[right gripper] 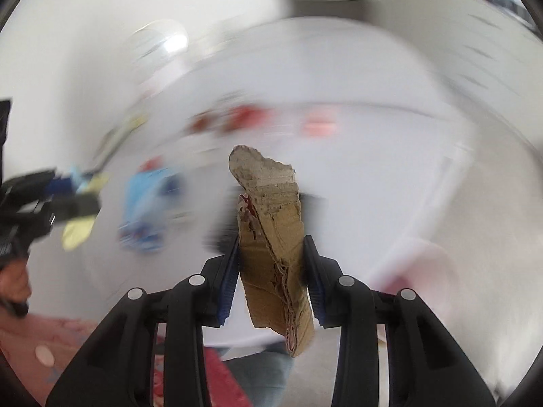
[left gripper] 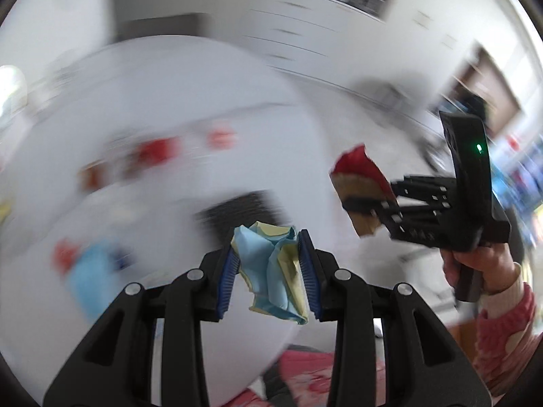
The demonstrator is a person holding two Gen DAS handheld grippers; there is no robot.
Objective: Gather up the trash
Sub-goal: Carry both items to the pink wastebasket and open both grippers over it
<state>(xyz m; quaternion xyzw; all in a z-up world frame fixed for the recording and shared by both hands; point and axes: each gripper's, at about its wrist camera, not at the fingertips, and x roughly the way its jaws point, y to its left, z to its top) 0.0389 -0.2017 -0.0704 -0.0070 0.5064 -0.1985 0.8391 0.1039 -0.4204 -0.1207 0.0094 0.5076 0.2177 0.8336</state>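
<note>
My left gripper (left gripper: pixel 269 271) is shut on a crumpled blue and yellow paper (left gripper: pixel 271 271), held above the white table (left gripper: pixel 169 101). My right gripper (right gripper: pixel 271 271) is shut on a torn piece of brown cardboard (right gripper: pixel 271 237) with a red printed side. In the left wrist view the right gripper (left gripper: pixel 366 203) shows at the right, holding the cardboard (left gripper: pixel 359 183) in the air. In the right wrist view the left gripper (right gripper: pixel 78 196) shows at the left edge with the paper (right gripper: pixel 79 230).
Both views are motion-blurred. Blurred red scraps (left gripper: pixel 156 151) and a blue wrapper (left gripper: pixel 88 271) lie on the table. A dark rectangular thing (left gripper: pixel 244 210) sits just beyond the left gripper. White cabinets (left gripper: pixel 305 27) stand behind. The person's pink sleeve (left gripper: pixel 502 322) is at right.
</note>
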